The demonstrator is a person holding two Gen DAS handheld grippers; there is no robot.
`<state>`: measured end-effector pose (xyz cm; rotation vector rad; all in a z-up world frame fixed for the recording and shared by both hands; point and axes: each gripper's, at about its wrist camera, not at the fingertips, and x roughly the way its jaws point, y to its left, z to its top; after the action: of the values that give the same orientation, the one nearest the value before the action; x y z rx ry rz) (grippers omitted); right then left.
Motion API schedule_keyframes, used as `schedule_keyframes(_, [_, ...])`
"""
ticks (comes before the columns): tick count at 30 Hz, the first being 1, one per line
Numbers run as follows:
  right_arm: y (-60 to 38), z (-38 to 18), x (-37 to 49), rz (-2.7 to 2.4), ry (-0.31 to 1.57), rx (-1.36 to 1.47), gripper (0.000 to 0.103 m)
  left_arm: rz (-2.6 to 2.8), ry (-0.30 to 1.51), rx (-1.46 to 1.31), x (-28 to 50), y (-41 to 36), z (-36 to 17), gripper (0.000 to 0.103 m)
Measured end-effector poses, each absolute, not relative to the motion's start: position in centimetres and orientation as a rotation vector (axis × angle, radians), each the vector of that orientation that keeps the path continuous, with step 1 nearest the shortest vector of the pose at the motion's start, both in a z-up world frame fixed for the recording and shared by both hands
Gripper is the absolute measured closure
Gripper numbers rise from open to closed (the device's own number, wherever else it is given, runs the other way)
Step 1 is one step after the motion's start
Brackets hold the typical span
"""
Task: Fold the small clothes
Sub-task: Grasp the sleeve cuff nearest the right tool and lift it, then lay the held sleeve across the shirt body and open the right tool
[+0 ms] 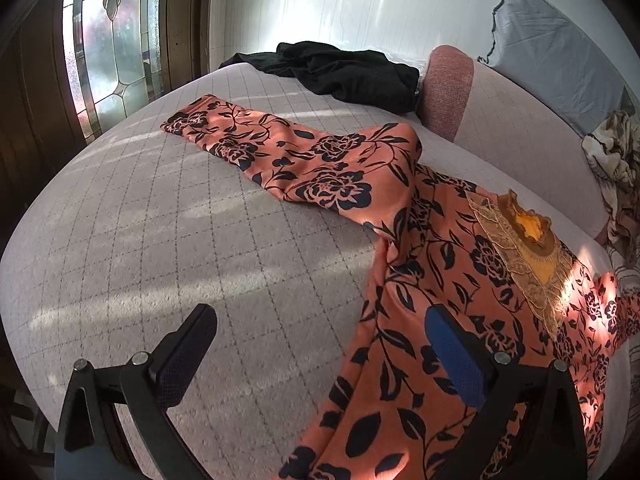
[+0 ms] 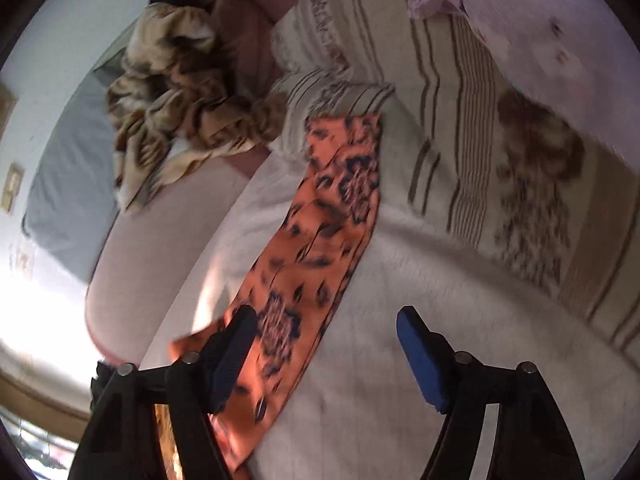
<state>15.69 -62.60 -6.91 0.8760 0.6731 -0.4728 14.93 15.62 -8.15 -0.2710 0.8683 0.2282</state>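
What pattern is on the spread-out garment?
Orange garment with dark navy flowers and leaves; clearest in the left wrist view.

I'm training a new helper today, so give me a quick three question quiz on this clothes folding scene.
1. True or false: the left gripper grips the orange floral garment.
2. Which lies beyond the garment's sleeve on the bed? A: black garment; B: towel; C: shoe.
3. Fill in: the right gripper has its fingers ____.

Key: 1 false, its fingers are apart and hold nothing; 2 A; 3 open.
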Motion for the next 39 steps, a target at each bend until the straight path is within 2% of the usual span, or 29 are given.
schedule_keyframes(3, [-66.9, -6.1, 20.0, -0.582, 0.66, 0.782, 0.028, 0.261, 0.863, -0.265, 16.5, 16.5, -9.5, 0.0])
schedule_keyframes(9, [-69.7, -6.7, 27.2, -0.755, 0.759, 0.443, 0.028, 0.299, 0.888, -0.265, 17.9, 17.0, -11.5, 0.0])
schedule_keyframes(11, [-69.8, -7.5, 28.5, -0.818, 0.801, 0.358, 0.036, 0.305, 0.893, -0.25, 18.1, 16.7, -11.7, 0.0])
schedule_keyframes(12, [-69.5, -7.7, 29.1, -0.834, 0.819, 0.305, 0.057, 0.299, 0.893, -0.253, 18.2, 16.6, -11.7, 0.0])
schedule_keyframes(13, [-69.2, -7.8, 29.5, -0.844, 0.839, 0.256, 0.084, 0.296, 0.889, -0.255, 18.1, 16.6, -11.6, 0.0])
schedule_keyframes(15, [-69.0, -6.9, 29.7, -0.812, 0.836, 0.244, 0.095, 0.296, 0.882, -0.258, 18.0, 16.6, -11.4, 0.0])
schedule_keyframes(18, [-67.6, -2.9, 29.1, -0.764, 0.759, 0.211, 0.095, 0.287, 0.863, -0.264, 17.7, 16.5, -10.9, 0.0])
schedule_keyframes(21, [-64.0, 3.8, 28.4, -0.672, 0.648, 0.177, 0.095, 0.266, 0.828, -0.278, 17.0, 16.4, -10.0, 0.0])
schedule_keyframes(26, [-52.3, 16.1, 25.9, -0.427, 0.438, 0.088, 0.095, 0.22, 0.778, -0.349, 15.8, 17.2, -8.5, 0.0])
schedule_keyframes(29, [-43.9, 20.4, 24.2, -0.257, 0.353, 0.079, 0.095, 0.197, 0.758, -0.386, 15.2, 17.7, -7.8, 0.0])
schedule_keyframes(34, [-29.0, 19.6, 24.3, 0.039, 0.33, 0.034, 0.095, 0.178, 0.733, -0.393, 14.4, 17.9, -7.1, 0.0])
schedule_keyframes(38, [-18.9, 13.2, 26.1, 0.246, 0.416, 0.096, 0.094, 0.172, 0.724, -0.408, 14.3, 18.3, -6.9, 0.0])
schedule_keyframes(39, [-16.3, 10.9, 26.1, 0.287, 0.438, 0.106, 0.091, 0.169, 0.726, -0.413, 14.3, 18.4, -7.0, 0.0])
